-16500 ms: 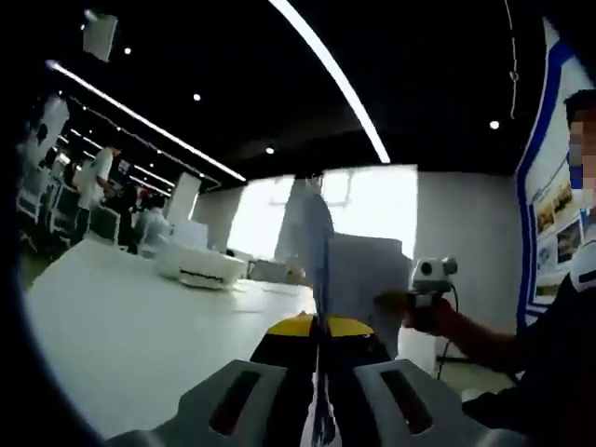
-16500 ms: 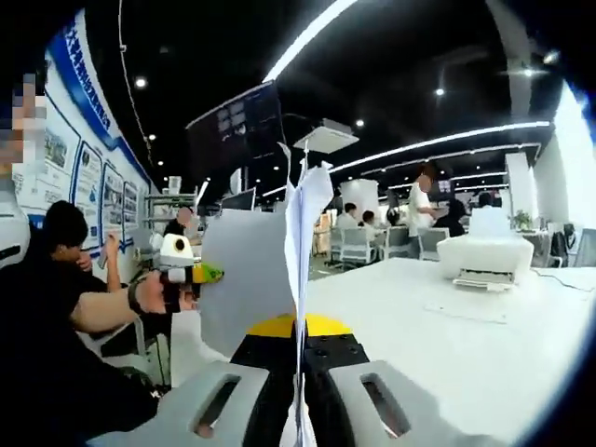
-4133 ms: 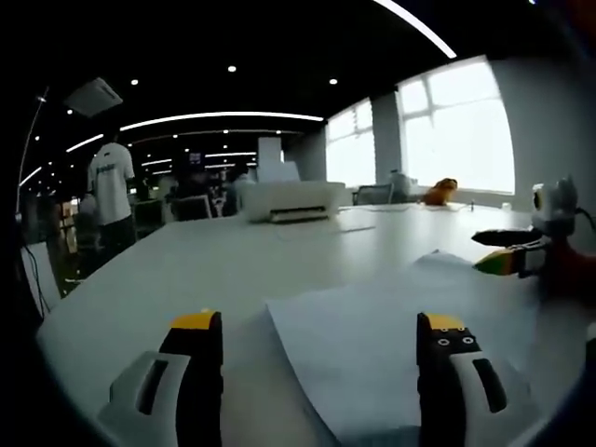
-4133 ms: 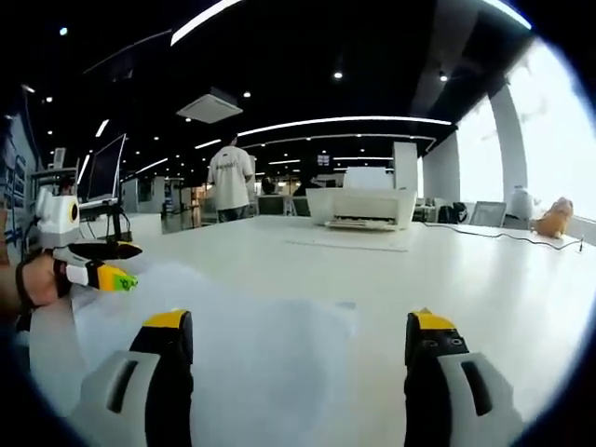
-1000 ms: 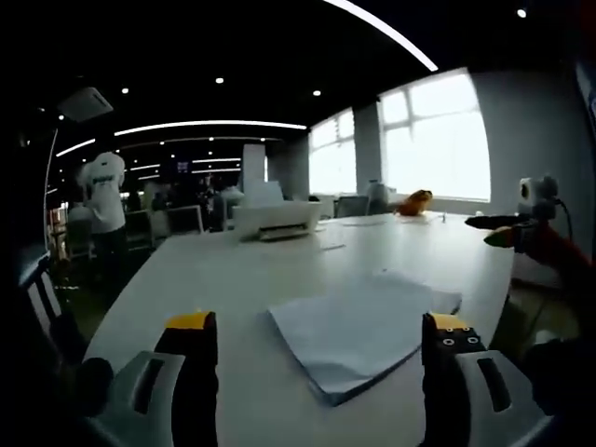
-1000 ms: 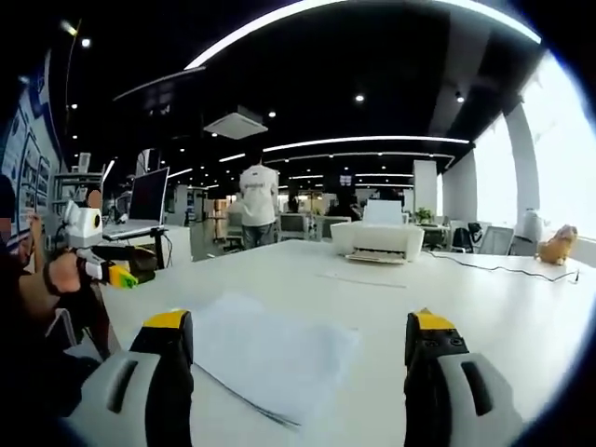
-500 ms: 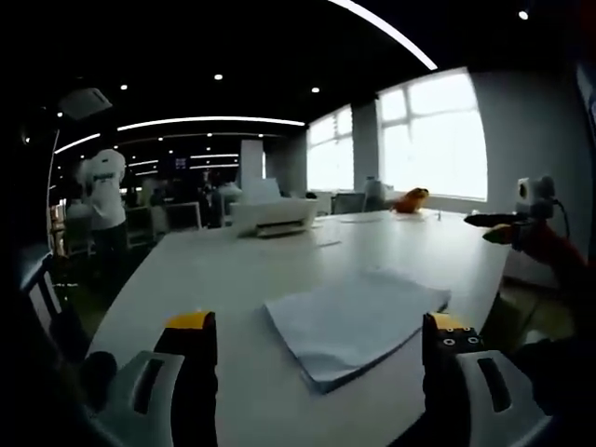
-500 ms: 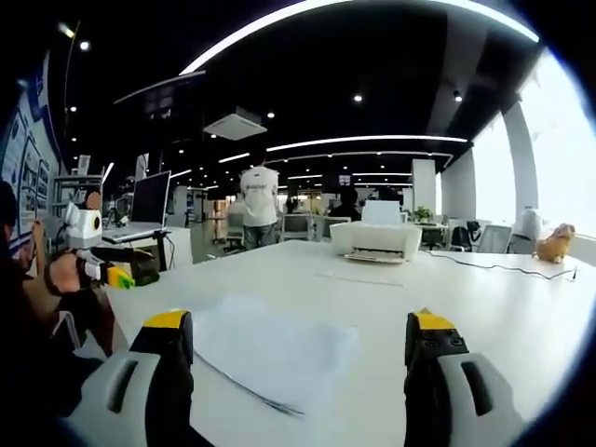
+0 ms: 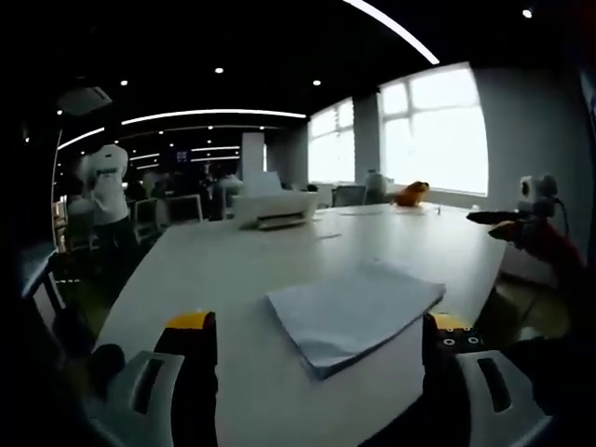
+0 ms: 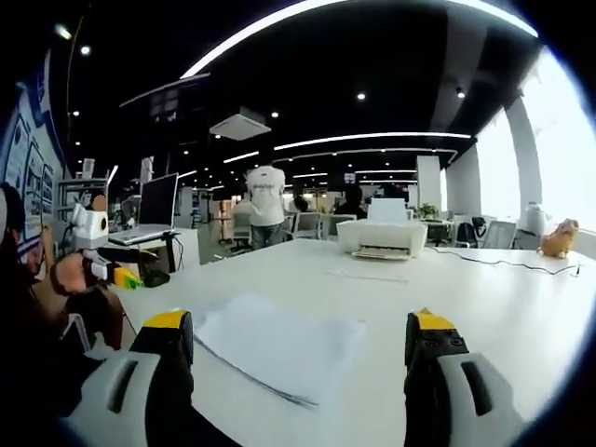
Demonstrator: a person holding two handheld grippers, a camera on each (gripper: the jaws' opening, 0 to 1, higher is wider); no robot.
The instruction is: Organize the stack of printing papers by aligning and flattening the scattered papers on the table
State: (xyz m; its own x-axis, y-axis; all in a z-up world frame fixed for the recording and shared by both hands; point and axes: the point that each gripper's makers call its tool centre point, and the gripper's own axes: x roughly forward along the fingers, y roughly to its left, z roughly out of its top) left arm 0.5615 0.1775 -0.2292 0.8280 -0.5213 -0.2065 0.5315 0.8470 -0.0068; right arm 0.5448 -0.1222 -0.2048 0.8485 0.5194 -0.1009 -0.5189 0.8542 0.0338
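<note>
A neat stack of white printing paper (image 9: 354,312) lies flat near the corner of the white table (image 9: 242,270); in the right gripper view the same stack of paper (image 10: 275,349) lies on the table (image 10: 466,298). My left gripper (image 9: 317,349) is open, its yellow-tipped jaws held apart short of the stack. My right gripper (image 10: 293,340) is open too, nothing between its jaws. The right gripper (image 9: 512,222) enters the left gripper view at the far right. In the right gripper view the left gripper (image 10: 112,270) shows at the left, held by a hand.
A white printer (image 9: 270,207) stands far back on the table, also as the printer (image 10: 382,237) in the right gripper view, with a loose sheet (image 10: 365,276) before it. An orange toy (image 9: 410,194) sits by the windows. A person in white (image 10: 265,214) stands beyond the table.
Both grippers have drawn back a little from the stack, which now looks smaller and lies flat. Earlier both were shut on the upright papers; they have let go.
</note>
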